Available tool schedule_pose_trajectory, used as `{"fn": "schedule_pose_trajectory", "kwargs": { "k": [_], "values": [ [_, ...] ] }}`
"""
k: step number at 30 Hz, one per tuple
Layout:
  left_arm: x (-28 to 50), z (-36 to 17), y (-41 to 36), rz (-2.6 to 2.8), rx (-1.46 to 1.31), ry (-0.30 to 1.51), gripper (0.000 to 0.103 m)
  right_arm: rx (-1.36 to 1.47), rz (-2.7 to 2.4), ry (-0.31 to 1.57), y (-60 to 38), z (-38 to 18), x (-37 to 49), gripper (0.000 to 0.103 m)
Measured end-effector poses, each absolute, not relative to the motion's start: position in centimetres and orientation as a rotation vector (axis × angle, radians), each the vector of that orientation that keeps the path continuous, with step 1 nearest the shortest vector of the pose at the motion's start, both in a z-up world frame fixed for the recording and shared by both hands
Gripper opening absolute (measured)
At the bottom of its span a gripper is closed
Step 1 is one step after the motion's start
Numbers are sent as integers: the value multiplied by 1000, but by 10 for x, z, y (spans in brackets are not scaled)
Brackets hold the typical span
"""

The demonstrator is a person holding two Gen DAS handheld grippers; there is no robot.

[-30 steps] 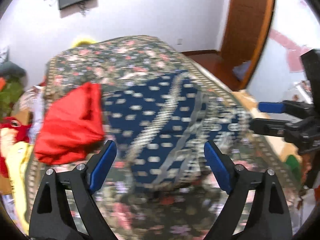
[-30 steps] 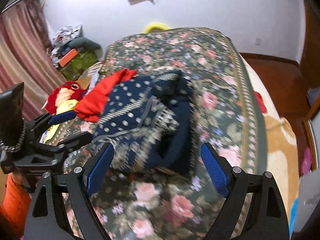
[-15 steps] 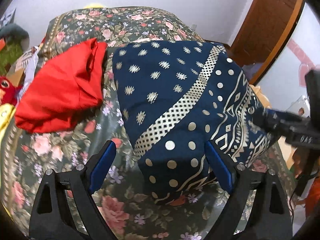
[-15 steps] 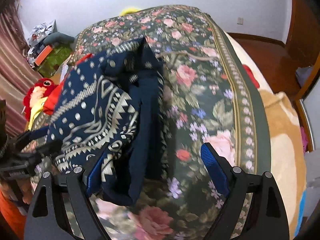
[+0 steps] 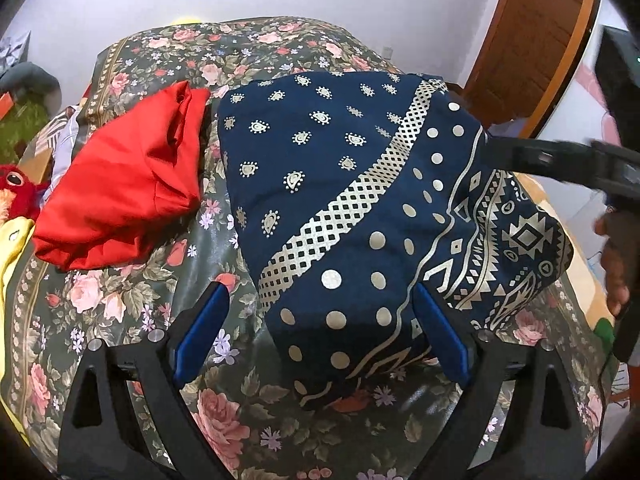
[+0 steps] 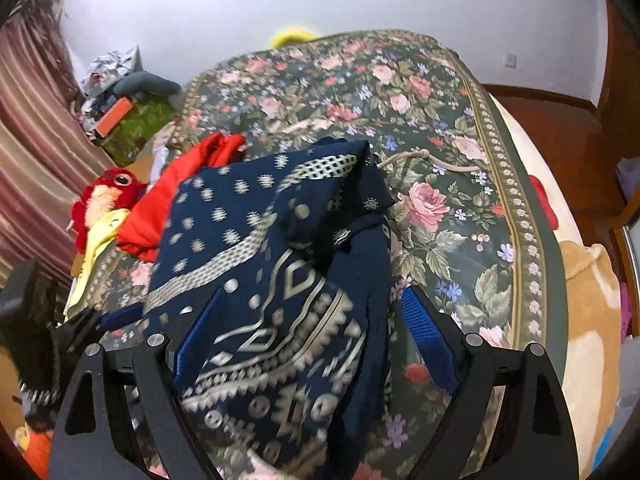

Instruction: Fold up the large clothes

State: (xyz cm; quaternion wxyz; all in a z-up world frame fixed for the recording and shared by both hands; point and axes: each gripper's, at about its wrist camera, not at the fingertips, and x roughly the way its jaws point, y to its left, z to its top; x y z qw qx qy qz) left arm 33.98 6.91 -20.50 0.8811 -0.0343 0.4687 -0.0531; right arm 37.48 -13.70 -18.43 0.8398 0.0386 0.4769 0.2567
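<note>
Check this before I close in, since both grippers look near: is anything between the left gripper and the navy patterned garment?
Nothing visible. The navy garment lies on the floral bedspread, reaching between the open left gripper. The red cloth lies off to its side.

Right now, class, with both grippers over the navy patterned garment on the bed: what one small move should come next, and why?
Probably close the right gripper on the navy garment: its jaws stand open with bunched cloth between them, nothing pinched yet. The left gripper is open too, at the near edge.
</note>
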Motion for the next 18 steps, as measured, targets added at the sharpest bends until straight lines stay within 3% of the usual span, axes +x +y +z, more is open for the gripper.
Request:
{"fn": "schedule_pose_trajectory", "kwargs": {
  "k": [7,14,18],
  "values": [
    [338,-202,68,-111,-42,965,93,82,480,1072,-153,-208,402,87],
    [335,-191,65,-89,-24,953,93,22,430,911,-160,-169,374,88],
    [335,-172,70,-78,-1,921,93,88,518,948,-165,-160,370,88]
  ]
}}
